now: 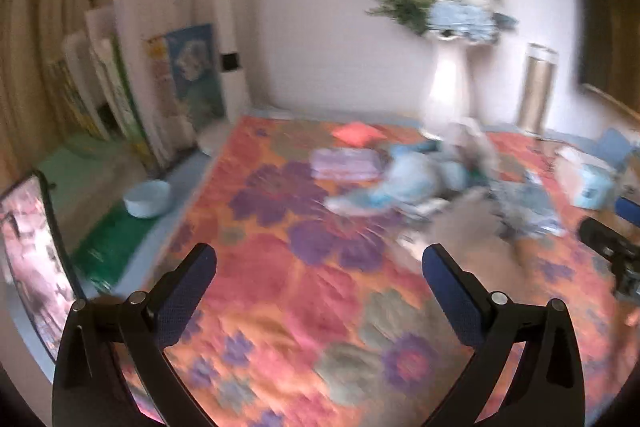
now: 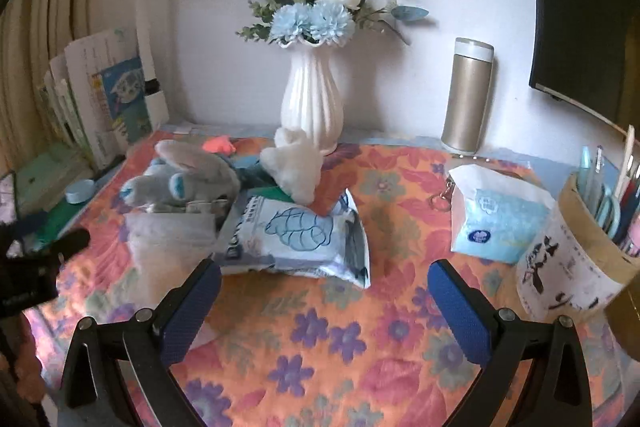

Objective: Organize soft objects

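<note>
Both tongs apart, empty. Wipes pack [image 2: 298,233] lies mid-tabletop, straight ahead of right tongs [image 2: 324,301], long axis crosswise to the fingers; grey plush [image 2: 188,175] behind-left, twd back-left corner. Left tongs [image 1: 319,287] farther off, so right is nearer.

An orange cloth [image 2: 360,327] patterned with purple and pink flowers, a grey-and-blue plush toy [image 2: 184,179], a white ribbed vase [image 2: 312,99], a gold flask [image 2: 466,99].
</note>
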